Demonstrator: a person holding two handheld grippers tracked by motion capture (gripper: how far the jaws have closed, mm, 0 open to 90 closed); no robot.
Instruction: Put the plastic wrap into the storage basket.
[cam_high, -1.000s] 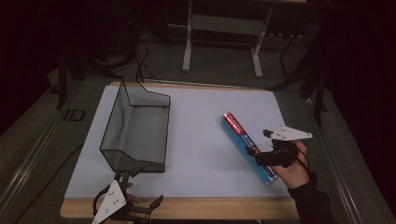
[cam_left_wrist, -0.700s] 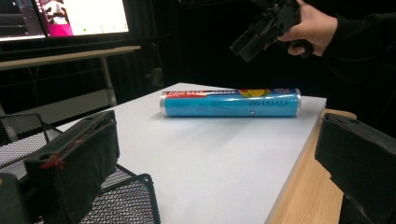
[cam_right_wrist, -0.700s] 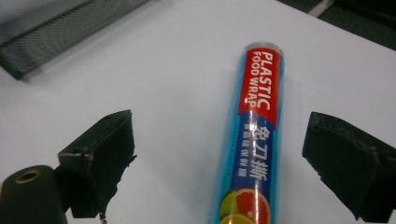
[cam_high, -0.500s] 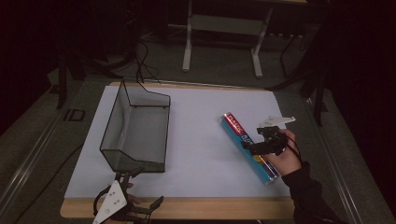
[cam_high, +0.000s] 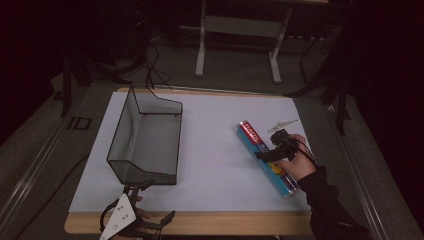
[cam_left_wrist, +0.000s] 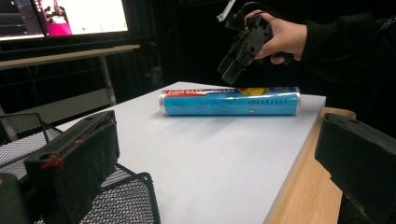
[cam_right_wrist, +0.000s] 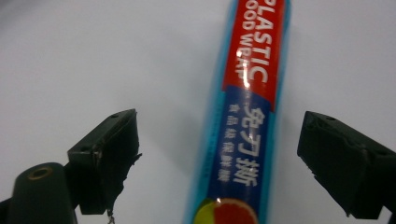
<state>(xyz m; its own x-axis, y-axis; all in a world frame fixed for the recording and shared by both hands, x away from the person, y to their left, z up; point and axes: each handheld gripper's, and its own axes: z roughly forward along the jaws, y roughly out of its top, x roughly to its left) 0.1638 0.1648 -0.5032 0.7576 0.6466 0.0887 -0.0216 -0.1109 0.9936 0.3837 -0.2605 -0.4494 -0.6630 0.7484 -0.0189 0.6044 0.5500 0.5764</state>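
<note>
Right of centre in the high view, the right gripper hovers with jaws spread over the plastic wrap roll lying on the white board, apparently approaching to grasp; next, lower and close.

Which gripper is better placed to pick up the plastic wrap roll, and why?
The right gripper: it hangs open directly above the plastic wrap roll, jaws either side of it. The left gripper sits at the table's near edge beside the mesh basket, far from the roll.
</note>
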